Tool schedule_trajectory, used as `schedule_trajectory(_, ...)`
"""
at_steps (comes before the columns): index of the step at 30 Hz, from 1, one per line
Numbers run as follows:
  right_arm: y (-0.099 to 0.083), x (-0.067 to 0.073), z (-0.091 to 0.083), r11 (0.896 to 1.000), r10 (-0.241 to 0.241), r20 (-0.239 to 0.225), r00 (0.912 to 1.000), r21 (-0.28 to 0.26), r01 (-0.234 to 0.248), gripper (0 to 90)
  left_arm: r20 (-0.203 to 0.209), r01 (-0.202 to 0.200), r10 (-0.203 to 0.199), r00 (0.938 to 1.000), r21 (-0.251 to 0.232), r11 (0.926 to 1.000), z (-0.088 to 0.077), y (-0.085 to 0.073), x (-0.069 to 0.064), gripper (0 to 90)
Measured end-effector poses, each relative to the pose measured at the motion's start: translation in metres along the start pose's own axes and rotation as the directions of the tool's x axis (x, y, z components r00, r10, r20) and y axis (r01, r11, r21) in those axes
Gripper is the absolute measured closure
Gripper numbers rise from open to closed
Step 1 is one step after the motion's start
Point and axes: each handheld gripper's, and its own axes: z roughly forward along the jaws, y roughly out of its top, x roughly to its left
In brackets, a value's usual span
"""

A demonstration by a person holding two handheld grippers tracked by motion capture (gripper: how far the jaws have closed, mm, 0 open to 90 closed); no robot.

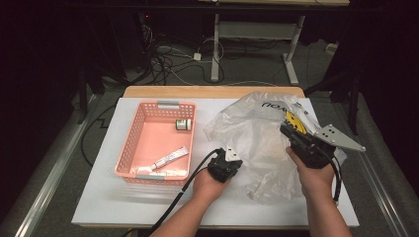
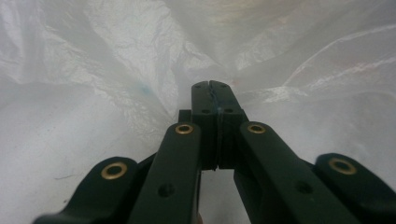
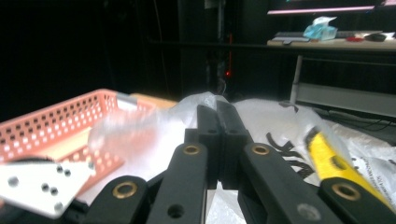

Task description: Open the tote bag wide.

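Both hand-held grippers gripped a clear plastic bag (image 1: 257,143) on the worktop (image 1: 99,197): left hand-held gripper (image 2: 209,86) and right hand-held gripper (image 3: 217,108) clenched on its film, beside a pink basket (image 1: 143,143).

The clear plastic bag (image 1: 257,133) at the right of the table carries black lettering near its far edge, seen upside down in the high view and too partial to read (perhaps "NO"). In the right gripper view the same black print (image 3: 285,149) shows as broken strokes beside a yellow patch (image 3: 327,156) with dark marks, also unreadable. The small jar (image 1: 183,125) and tube (image 1: 169,158) in the pink basket (image 1: 129,143) at the left bear labels too small to make out.
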Motion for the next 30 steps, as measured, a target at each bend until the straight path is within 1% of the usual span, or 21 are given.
schedule_trajectory(1,-0.006,0.002,0.003,0.999,-0.029,0.003,0.9996,0.021,0.029,90.0,0.004,0.009,-0.009,0.9999,-0.007,0.9999,-0.001,0.000,0.000,82.5)
schedule_trajectory(2,-0.006,0.002,0.003,0.999,-0.029,0.003,0.9996,0.021,0.029,90.0,0.014,0.025,-0.025,0.9996,-0.013,0.9996,-0.002,-0.001,0.001,82.5)
schedule_trajectory(3,-0.011,0.002,0.005,0.999,-0.041,-0.004,0.9992,0.034,0.041,90.0,0.020,0.042,-0.042,0.9989,-0.023,0.9989,-0.003,-0.001,0.001,74.5)
schedule_trajectory(6,-0.015,-0.001,0.006,0.998,-0.035,-0.018,0.9992,0.044,0.035,90.0,0.048,0.074,-0.071,0.9963,-0.065,0.9952,-0.010,-0.002,-0.001,60.4)
schedule_trajectory(7,-0.015,-0.001,0.006,0.998,-0.035,-0.018,0.9992,0.044,0.035,90.0,0.056,0.079,-0.074,0.9957,-0.077,0.9939,-0.014,-0.002,-0.002,60.4)
schedule_trajectory(8,-0.016,-0.002,0.006,0.999,-0.027,-0.020,0.9994,0.045,0.028,90.0,0.065,0.081,-0.075,0.9950,-0.093,0.9924,-0.017,-0.003,-0.004,56.4)
schedule_trajectory(9,-0.017,-0.004,0.007,0.998,-0.033,-0.018,0.9993,0.044,0.033,90.0,0.070,0.075,-0.068,0.9952,-0.105,0.9916,-0.022,-0.003,-0.006,49.5)
schedule_trajectory(11,-0.017,-0.004,0.007,0.998,-0.040,-0.017,0.9991,0.043,0.041,90.0,0.081,0.066,-0.056,0.9951,-0.136,0.9885,-0.032,-0.003,-0.010,42.6)
schedule_trajectory(12,-0.017,-0.004,0.007,0.998,-0.040,-0.017,0.9991,0.043,0.041,90.0,0.079,0.060,-0.048,0.9958,-0.151,0.9867,-0.037,-0.004,-0.012,42.6)
schedule_trajectory(14,-0.017,-0.004,0.006,0.998,-0.040,-0.014,0.9991,0.043,0.040,90.0,0.095,0.060,-0.044,0.9945,-0.168,0.9841,-0.047,-0.005,-0.014,37.6)
schedule_trajectory(15,-0.016,-0.004,0.006,0.998,-0.045,-0.013,0.9989,0.041,0.046,90.0,0.096,0.059,-0.042,0.9945,-0.181,0.9816,-0.054,-0.007,-0.015,34.9)
schedule_trajectory(16,-0.016,-0.005,0.006,0.998,-0.046,-0.011,0.9989,0.037,0.046,90.0,0.092,0.056,-0.039,0.9950,-0.188,0.9806,-0.058,-0.007,-0.016,28.9)
schedule_trajectory(17,-0.016,-0.005,0.006,0.998,-0.046,-0.011,0.9989,0.036,0.046,90.0,0.096,0.053,-0.035,0.9948,-0.196,0.9792,-0.063,-0.008,-0.016,27.5)
schedule_trajectory(18,-0.016,-0.006,0.006,0.998,-0.050,-0.011,0.9987,0.036,0.051,90.0,0.102,0.054,-0.033,0.9942,-0.202,0.9780,-0.068,-0.009,-0.017,24.6)
schedule_trajectory(19,-0.016,-0.006,0.005,0.998,-0.042,-0.009,0.9991,0.038,0.042,90.0,0.104,0.049,-0.028,0.9942,-0.205,0.9774,-0.072,-0.010,-0.017,21.9)
schedule_trajectory(20,-0.016,-0.006,0.005,0.998,-0.042,-0.009,0.9991,0.038,0.042,90.0,0.104,0.043,-0.022,0.9943,-0.207,0.9774,-0.077,-0.011,-0.018,21.9)
schedule_trajectory(22,-0.016,-0.008,0.005,0.998,-0.047,-0.006,0.9989,0.037,0.047,90.0,0.103,0.034,-0.013,0.9946,-0.209,0.9774,-0.085,-0.013,-0.018,15.6)
schedule_trajectory(25,-0.016,-0.008,0.005,0.998,-0.041,-0.003,0.9992,0.038,0.041,90.0,0.097,0.032,-0.011,0.9953,-0.216,0.9759,-0.096,-0.016,-0.016,14.1)
schedule_trajectory(28,-0.017,-0.009,0.005,0.999,-0.035,0.000,0.9994,0.040,0.035,90.0,0.080,0.042,-0.025,0.9964,-0.214,0.9760,-0.106,-0.020,-0.010,7.3)
schedule_trajectory(29,-0.017,-0.009,0.005,0.999,-0.035,-0.001,0.9994,0.040,0.035,90.0,0.080,0.055,-0.039,0.9960,-0.209,0.9764,-0.109,-0.021,-0.007,1.3)
schedule_trajectory(30,-0.017,-0.009,0.005,0.999,-0.035,-0.001,0.9994,0.040,0.035,90.0,0.075,0.065,-0.050,0.9959,-0.203,0.9771,-0.112,-0.022,-0.004,1.3)
